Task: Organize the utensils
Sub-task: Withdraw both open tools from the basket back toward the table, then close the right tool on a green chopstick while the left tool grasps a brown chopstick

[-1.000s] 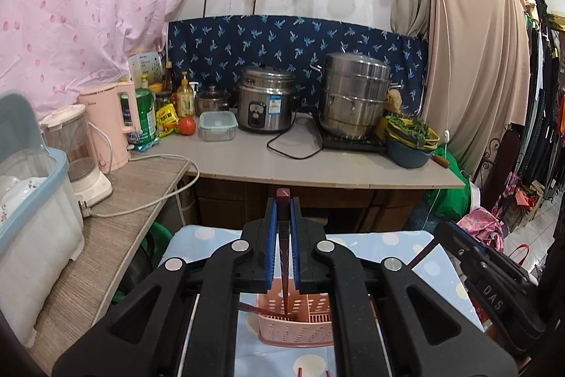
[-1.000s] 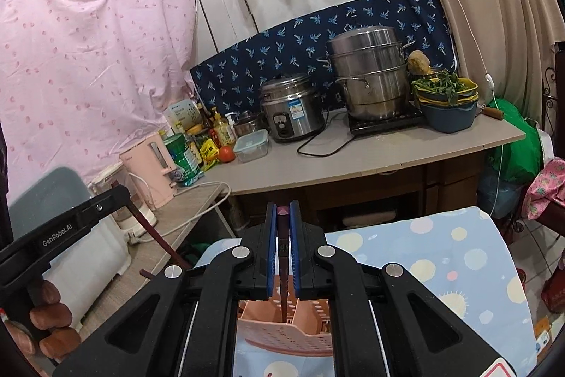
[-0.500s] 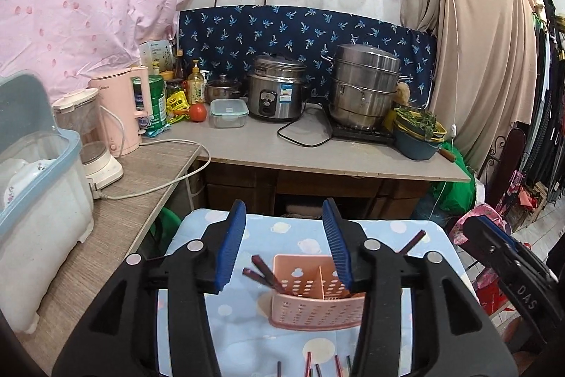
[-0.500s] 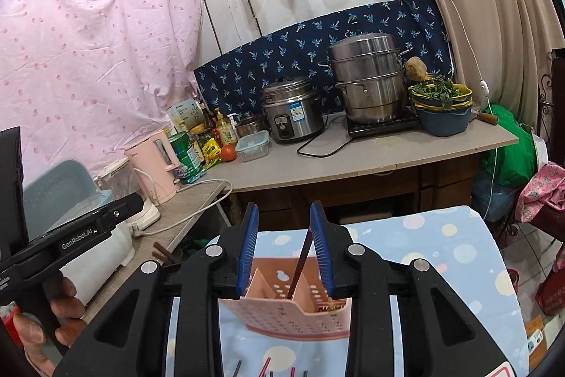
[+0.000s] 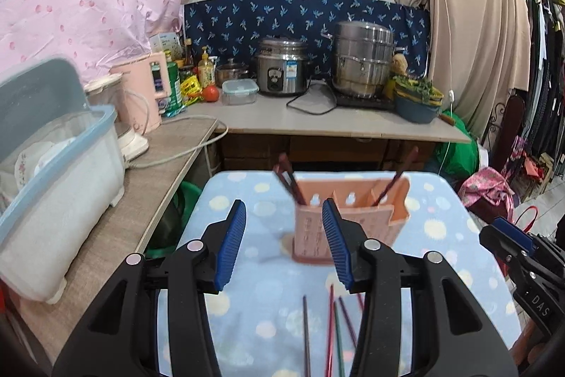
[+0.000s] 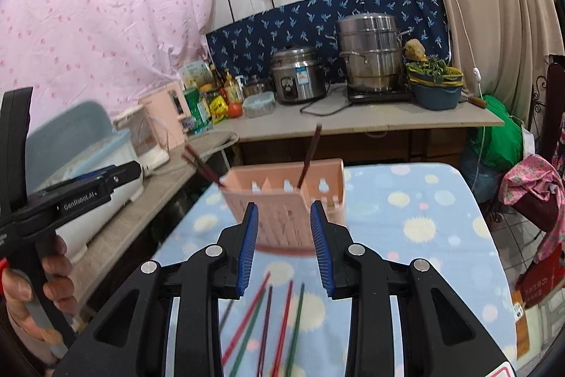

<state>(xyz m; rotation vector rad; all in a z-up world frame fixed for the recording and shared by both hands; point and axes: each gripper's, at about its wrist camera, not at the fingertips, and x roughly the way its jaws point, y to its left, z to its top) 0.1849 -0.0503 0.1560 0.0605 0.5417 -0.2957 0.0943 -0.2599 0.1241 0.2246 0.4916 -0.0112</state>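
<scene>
A pink perforated utensil holder [image 5: 367, 214] stands on the blue dotted cloth; it also shows in the right wrist view [image 6: 282, 211]. Dark red chopsticks [image 5: 287, 177] lean out of its left side and one [image 5: 395, 175] out of its right side. Several loose coloured chopsticks [image 5: 332, 324] lie on the cloth in front of it, also in the right wrist view [image 6: 272, 320]. My left gripper [image 5: 284, 244] is open and empty, short of the holder. My right gripper [image 6: 284, 246] is open and empty, above the loose chopsticks.
The cloth-covered table [image 5: 254, 306] sits before a counter [image 5: 317, 122] with a rice cooker [image 5: 280, 68], steamer pot [image 5: 363, 59] and vegetable bowl [image 5: 418, 99]. A side shelf holds a dish bin [image 5: 53, 182] and pink kettle [image 5: 141, 90].
Both grippers were shut on chopsticks over the holder, then opened and left them in it. Both have since drawn back, so the loose chopsticks on the cloth now show.
</scene>
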